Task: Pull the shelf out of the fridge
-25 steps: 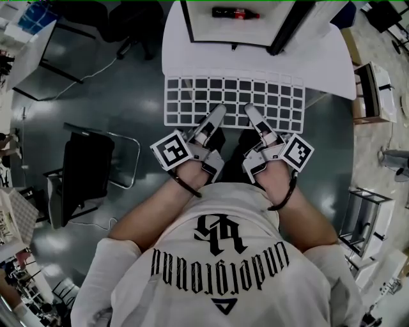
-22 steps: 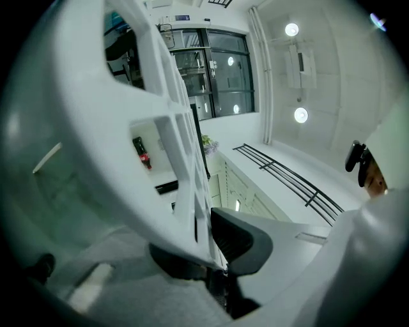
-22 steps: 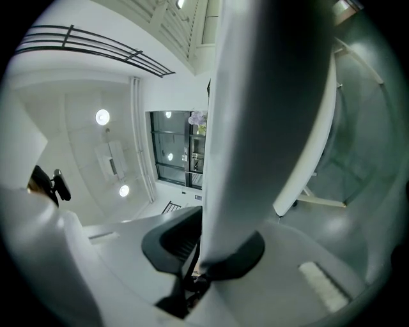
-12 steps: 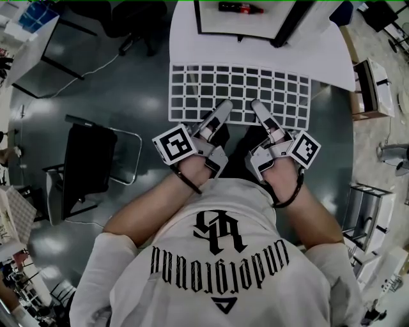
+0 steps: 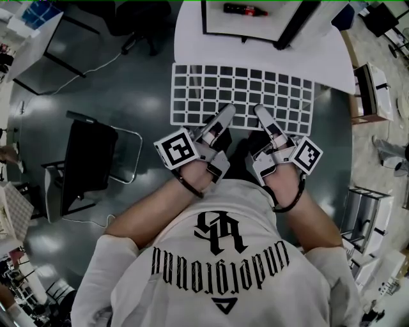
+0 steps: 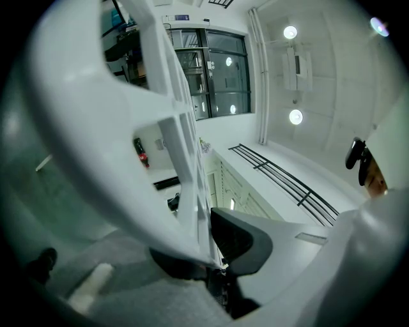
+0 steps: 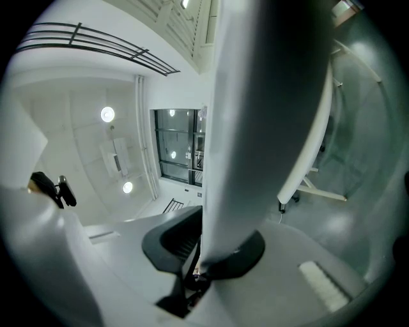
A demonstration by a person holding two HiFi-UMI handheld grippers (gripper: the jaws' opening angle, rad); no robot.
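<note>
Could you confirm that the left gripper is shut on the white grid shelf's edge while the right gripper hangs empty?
Not quite: the right gripper view shows the right gripper also shut on the white grid shelf. The left gripper is shut on its edge.

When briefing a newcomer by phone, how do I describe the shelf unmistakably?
Find the white fridge at the head view's top, a bottle inside. In front of it, over the dark floor, the shelf is the flat white grid of square holes, its near edge clamped by the left gripper and right gripper.
</note>
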